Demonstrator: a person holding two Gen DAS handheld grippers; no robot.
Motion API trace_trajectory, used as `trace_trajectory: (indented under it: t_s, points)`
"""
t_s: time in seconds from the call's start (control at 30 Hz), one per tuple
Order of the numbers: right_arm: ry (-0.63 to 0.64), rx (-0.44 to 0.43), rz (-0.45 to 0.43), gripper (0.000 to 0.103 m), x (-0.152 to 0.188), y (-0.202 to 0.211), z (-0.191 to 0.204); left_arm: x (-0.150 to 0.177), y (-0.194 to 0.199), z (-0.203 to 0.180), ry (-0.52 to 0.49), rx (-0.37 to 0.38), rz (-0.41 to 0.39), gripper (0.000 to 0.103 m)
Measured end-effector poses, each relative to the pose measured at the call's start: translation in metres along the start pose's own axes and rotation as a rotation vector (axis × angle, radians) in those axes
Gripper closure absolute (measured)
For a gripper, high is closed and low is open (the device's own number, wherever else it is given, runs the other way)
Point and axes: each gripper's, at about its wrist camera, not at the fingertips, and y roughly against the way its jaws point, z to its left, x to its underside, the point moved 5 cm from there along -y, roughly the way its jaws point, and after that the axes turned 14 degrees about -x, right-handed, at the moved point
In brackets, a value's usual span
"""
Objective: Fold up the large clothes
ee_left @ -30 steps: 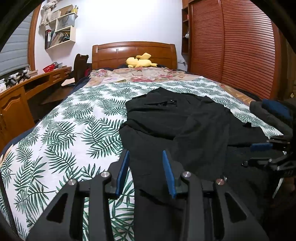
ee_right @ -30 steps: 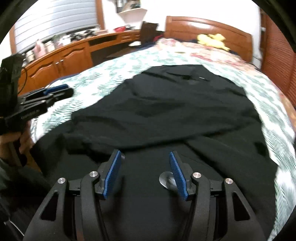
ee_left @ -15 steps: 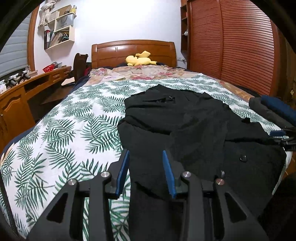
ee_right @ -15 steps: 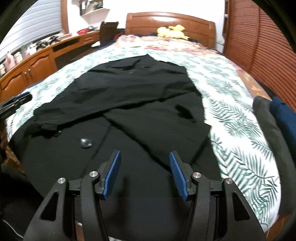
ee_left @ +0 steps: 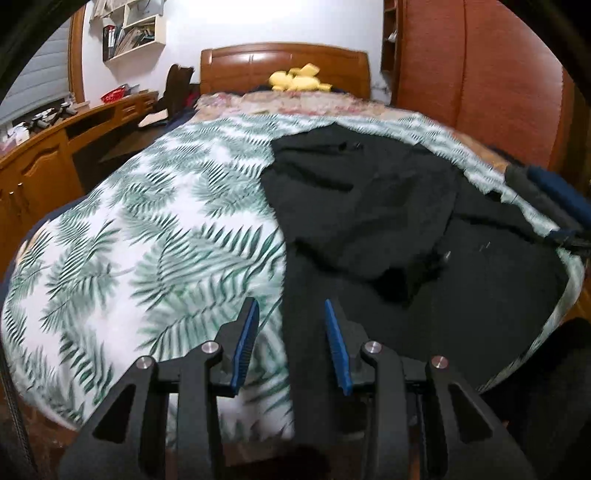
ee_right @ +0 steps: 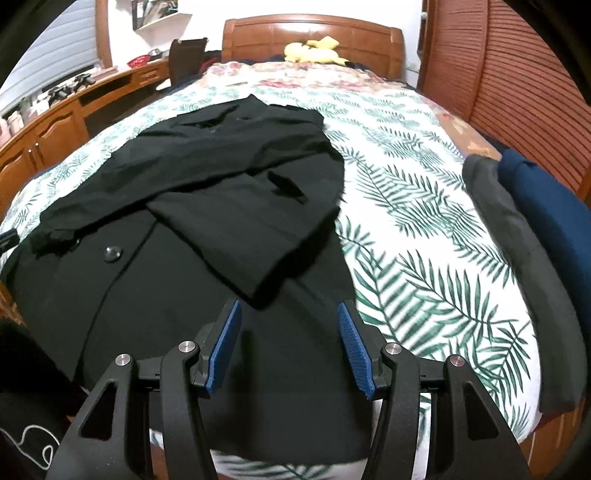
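A large black coat (ee_right: 207, 206) lies flat on the leaf-print bedspread (ee_right: 424, 236), collar toward the headboard, with both sleeves folded across its front and a button (ee_right: 112, 253) showing. My right gripper (ee_right: 290, 341) hovers open over the coat's lower right part, close to its right edge, with nothing between the blue pads. In the left wrist view the coat (ee_left: 388, 221) fills the right half of the bed. My left gripper (ee_left: 291, 334) stands open just above the coat's left edge near the hem and grips nothing.
Folded dark grey and navy clothes (ee_right: 528, 236) are stacked along the bed's right edge. A yellow plush toy (ee_right: 314, 51) sits by the wooden headboard (ee_right: 314, 33). A wooden desk (ee_left: 48, 158) runs along the left, and a slatted wardrobe (ee_left: 480, 74) stands on the right.
My right gripper swept rightward across the coat from its left side to its lower right edge. My left gripper shifted left and dipped toward the coat's left hem. Both jaw gaps stayed the same.
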Motion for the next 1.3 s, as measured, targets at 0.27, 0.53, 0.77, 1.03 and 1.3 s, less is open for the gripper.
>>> trace_trajectory:
  t_s: [0.27,0.53,0.77,1.03,1.3]
  points:
    - [-0.034,-0.022,0.004,0.048,0.011,0.011,-0.010,0.014,-0.010,-0.007,-0.053,-0.007,0.063,0.066]
    - [-0.038,-0.032,0.031,0.047,0.022,0.008,-0.014,0.009,-0.024,-0.004,-0.057,-0.031,0.064,0.050]
    - [-0.044,-0.054,0.038,0.042,0.032,-0.004,-0.024,0.003,-0.034,-0.004,-0.042,-0.055,0.092,0.046]
    - [-0.027,-0.114,0.017,0.040,0.032,-0.006,-0.026,0.000,-0.034,-0.006,-0.026,-0.069,0.122,0.046]
    - [0.012,-0.142,-0.002,0.039,0.035,-0.007,-0.021,0.009,-0.010,-0.022,-0.048,-0.035,0.172,0.046]
